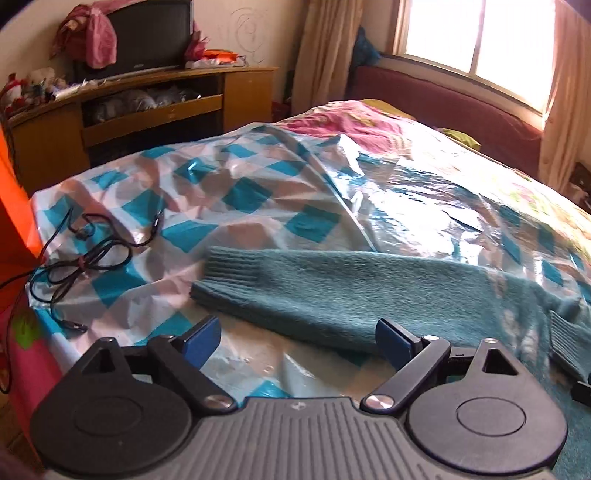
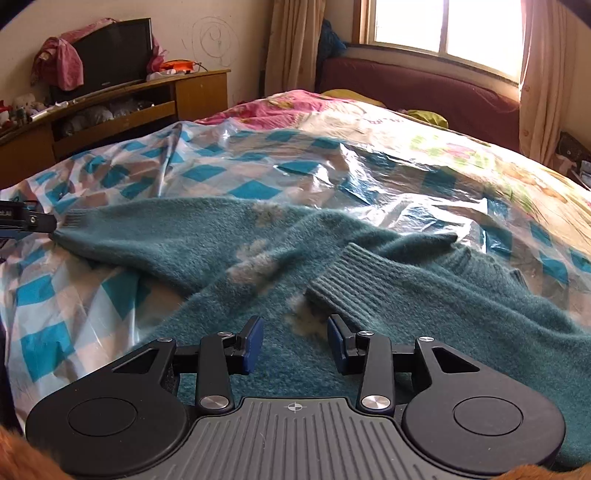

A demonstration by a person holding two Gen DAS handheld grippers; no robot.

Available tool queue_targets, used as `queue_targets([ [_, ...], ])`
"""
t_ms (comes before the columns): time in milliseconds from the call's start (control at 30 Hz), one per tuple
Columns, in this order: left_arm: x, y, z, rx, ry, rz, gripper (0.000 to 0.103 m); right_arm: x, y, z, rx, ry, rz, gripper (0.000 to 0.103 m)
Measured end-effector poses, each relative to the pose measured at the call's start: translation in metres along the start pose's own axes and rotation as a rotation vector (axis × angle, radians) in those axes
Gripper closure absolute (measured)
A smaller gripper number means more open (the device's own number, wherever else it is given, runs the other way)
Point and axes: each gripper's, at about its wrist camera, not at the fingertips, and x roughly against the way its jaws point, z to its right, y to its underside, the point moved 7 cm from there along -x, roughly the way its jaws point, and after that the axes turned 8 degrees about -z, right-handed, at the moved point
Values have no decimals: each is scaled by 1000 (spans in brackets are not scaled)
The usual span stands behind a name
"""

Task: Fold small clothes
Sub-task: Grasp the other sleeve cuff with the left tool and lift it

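Left gripper [image 1: 297,341]: jaws spread wide, nothing between the blue pads [image 1: 202,339]. It hovers just short of the ribbed cuff [image 1: 221,275] of one sleeve of the teal sweater [image 1: 332,295]. Right gripper [image 2: 295,345]: jaws parted more narrowly, also holding nothing, positioned above the sweater body near the ribbed cuff [image 2: 345,280] of the other sleeve, which lies folded across the chest.

View differences: the left wrist view shows only one outstretched sleeve and a sliver of the body at the right edge; it alone shows a tangled black cable [image 1: 85,254] lying on the cover near the bed's left corner, and an orange object [image 1: 14,206] at the far left edge. The right wrist view alone shows most of the garment: body spread flat, pale fuzzy patches [image 2: 255,262] down its front, one sleeve stretched to the left with the left gripper's tip [image 2: 27,219] beside its cuff.

Surface: a bed covered by a glossy plastic sheet [image 1: 258,192] in a blue, white and grey diamond pattern, wrinkled and reflecting window light; a pink floral bedspread [image 2: 280,107] shows beyond it.

Room: wooden cabinet [image 1: 147,107] against the far wall carrying a dark television [image 1: 151,37] draped with pink cloth; bright window [image 2: 447,29] with beige curtains; a dark red padded bench [image 2: 424,92] below the sill
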Motion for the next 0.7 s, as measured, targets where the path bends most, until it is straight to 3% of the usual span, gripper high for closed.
queue_targets([
  [133, -27, -6, -31, 149, 61, -70, 38, -3, -8, -25, 53, -31, 1, 65],
  [333, -66, -13, -45, 359, 176, -124, 48, -12, -8, -47, 87, -58, -6, 65],
  [433, -85, -11, -46, 421, 189, -156, 49, -13, -6, -48, 85, -61, -10, 65],
  [567, -94, -15, -53, 489, 200, -141, 50, -11, -3, -42, 52, -67, -13, 65],
  [700, -99, -22, -51, 482, 160, -123, 72, -10, -3, -39, 31, -71, -7, 65],
])
